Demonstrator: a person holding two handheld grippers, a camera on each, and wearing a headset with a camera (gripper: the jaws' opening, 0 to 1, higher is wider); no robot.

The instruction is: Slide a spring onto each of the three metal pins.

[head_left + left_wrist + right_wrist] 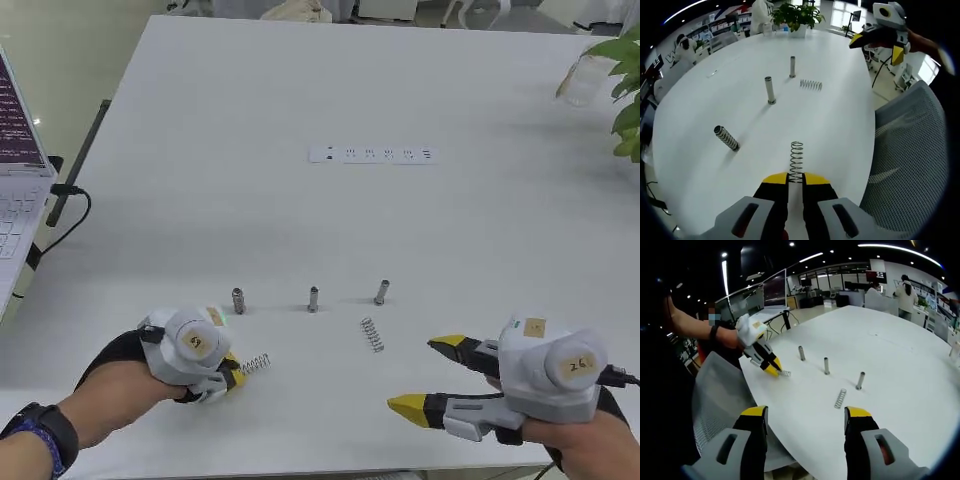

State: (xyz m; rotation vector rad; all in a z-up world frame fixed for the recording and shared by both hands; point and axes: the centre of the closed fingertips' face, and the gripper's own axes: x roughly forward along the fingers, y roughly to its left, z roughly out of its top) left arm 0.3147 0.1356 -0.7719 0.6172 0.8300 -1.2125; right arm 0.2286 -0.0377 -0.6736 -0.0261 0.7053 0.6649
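While L claw [236,373] at lower left pinches a spring [256,362] by its end, R claw [412,373] at lower right gapes wide; 2nd spring [372,334] lies just below three pins [313,298] at ctr

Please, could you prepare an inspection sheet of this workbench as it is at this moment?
Surface: white table, no spill seen.
Job's things: nearest pin carries a spring; middle pin and farthest pin are bare; loose spring lies flat on the table.
Clutter: power strip.
Grippers: left gripper shut on held spring; right gripper open, holding nothing.
Cables: black cable beside laptop.
Surroundings: plant, mesh chair.
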